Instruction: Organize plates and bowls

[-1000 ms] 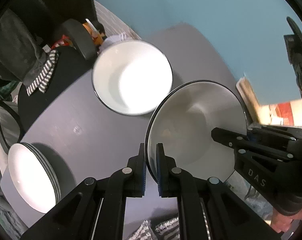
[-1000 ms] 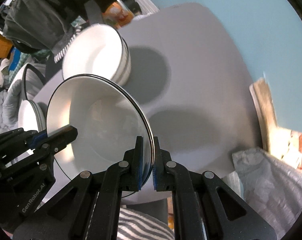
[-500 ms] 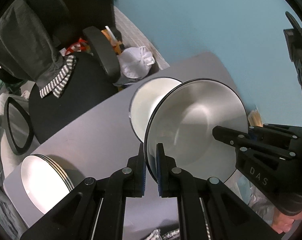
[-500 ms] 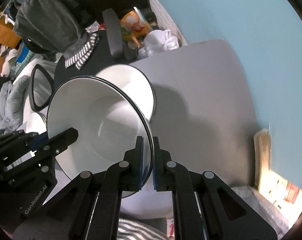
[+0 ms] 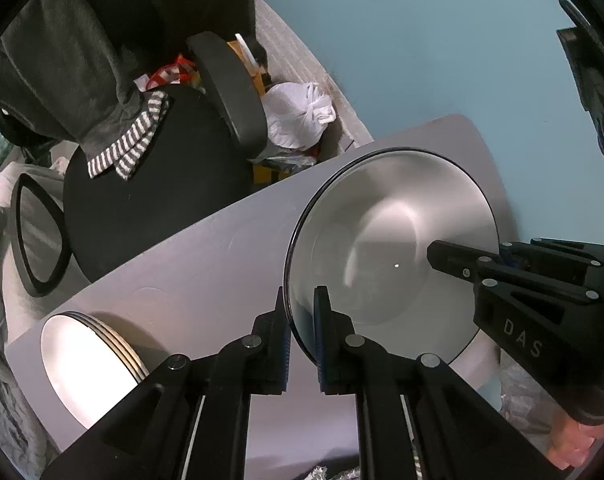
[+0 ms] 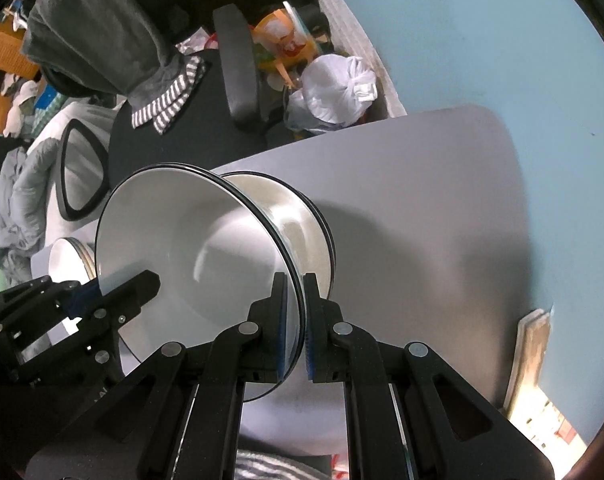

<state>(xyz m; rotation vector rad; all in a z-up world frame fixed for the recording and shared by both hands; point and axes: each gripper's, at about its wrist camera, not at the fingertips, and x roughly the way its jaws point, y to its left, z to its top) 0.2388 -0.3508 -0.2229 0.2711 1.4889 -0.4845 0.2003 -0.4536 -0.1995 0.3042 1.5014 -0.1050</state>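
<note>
A white bowl with a thin black rim (image 5: 390,240) hangs tilted over the grey table (image 5: 189,264), held from both sides. My left gripper (image 5: 300,300) is shut on its near rim. My right gripper (image 6: 295,284) is shut on the opposite rim of the same bowl (image 6: 189,248). Directly behind and under it stands a stack of matching bowls (image 6: 306,220), mostly hidden by the held bowl in the left wrist view. A stack of white plates (image 5: 85,364) rests near the table's left corner.
A black office chair (image 5: 141,184) draped with a grey garment (image 5: 73,64) stands beyond the table's far edge. A white plastic bag (image 5: 297,120) lies on the floor by the blue wall. Wooden boards (image 6: 530,344) lean at the table's right end.
Both grippers have carried the bowl across the table toward the stack of bowls. The stack, plainly visible a second ago, now sits behind the held bowl.
</note>
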